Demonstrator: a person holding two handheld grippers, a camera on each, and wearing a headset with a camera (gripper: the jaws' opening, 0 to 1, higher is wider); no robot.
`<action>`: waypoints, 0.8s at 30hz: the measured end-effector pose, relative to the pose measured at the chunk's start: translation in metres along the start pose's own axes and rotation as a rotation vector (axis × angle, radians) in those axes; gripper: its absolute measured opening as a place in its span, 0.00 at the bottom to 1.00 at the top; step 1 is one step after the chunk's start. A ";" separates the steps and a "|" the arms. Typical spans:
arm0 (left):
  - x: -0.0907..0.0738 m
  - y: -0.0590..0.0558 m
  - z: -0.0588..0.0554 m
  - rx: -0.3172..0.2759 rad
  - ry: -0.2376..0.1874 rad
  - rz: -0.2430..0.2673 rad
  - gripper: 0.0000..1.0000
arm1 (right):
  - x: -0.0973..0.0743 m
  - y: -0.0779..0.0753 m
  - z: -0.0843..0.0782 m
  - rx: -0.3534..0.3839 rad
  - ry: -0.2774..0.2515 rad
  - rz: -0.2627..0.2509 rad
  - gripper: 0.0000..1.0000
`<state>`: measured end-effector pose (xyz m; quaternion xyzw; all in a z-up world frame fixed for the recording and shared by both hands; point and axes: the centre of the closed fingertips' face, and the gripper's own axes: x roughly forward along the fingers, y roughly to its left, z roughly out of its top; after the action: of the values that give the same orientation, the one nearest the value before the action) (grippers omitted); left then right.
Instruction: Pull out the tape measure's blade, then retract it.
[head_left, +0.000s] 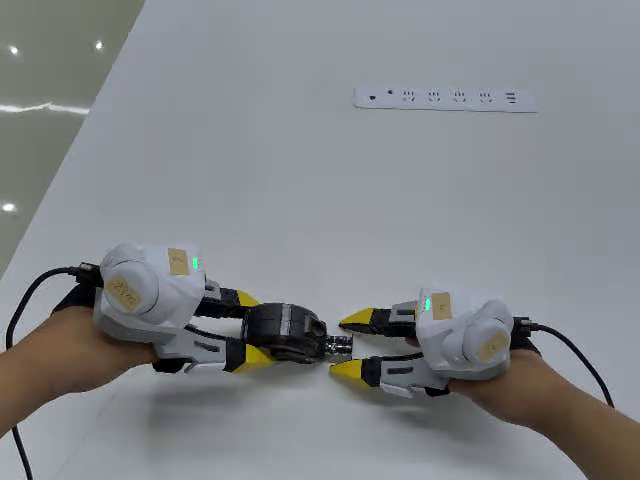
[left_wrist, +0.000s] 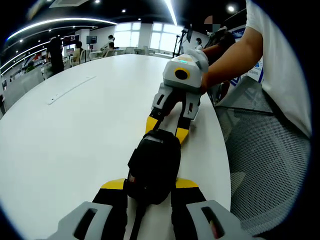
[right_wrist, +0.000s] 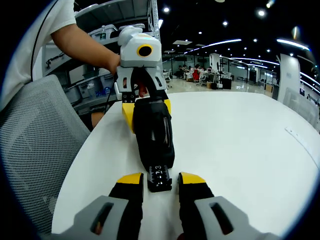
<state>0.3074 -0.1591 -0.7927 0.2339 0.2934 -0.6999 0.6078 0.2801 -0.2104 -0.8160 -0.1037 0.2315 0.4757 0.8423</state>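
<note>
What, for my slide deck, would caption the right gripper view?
Open right gripper straddles the short blade end protruding from a black tape measure clamped by the left gripper.

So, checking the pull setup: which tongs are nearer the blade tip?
Right. The right tongs straddle the blade tip, open; the left tongs clamp the case behind it.

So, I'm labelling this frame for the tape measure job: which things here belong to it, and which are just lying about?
Part of the job:
- tape measure, clamped in the left gripper
- blade tip, out a little, between the open jaws of the right gripper

Just lying about:
- power strip, far off on the white table
- mesh chair beside the table
</note>
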 end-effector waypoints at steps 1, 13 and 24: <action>0.000 0.000 0.000 0.000 0.000 0.000 0.31 | 0.001 0.001 0.001 -0.018 0.003 0.002 0.24; 0.000 0.001 0.000 0.001 0.010 -0.004 0.30 | 0.004 0.001 0.003 -0.065 -0.008 0.026 0.16; 0.000 0.000 0.001 0.008 0.023 -0.004 0.30 | 0.005 0.002 0.003 -0.058 -0.009 0.039 0.15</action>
<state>0.3074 -0.1602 -0.7922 0.2440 0.2980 -0.6995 0.6020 0.2816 -0.2047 -0.8156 -0.1214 0.2160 0.4992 0.8303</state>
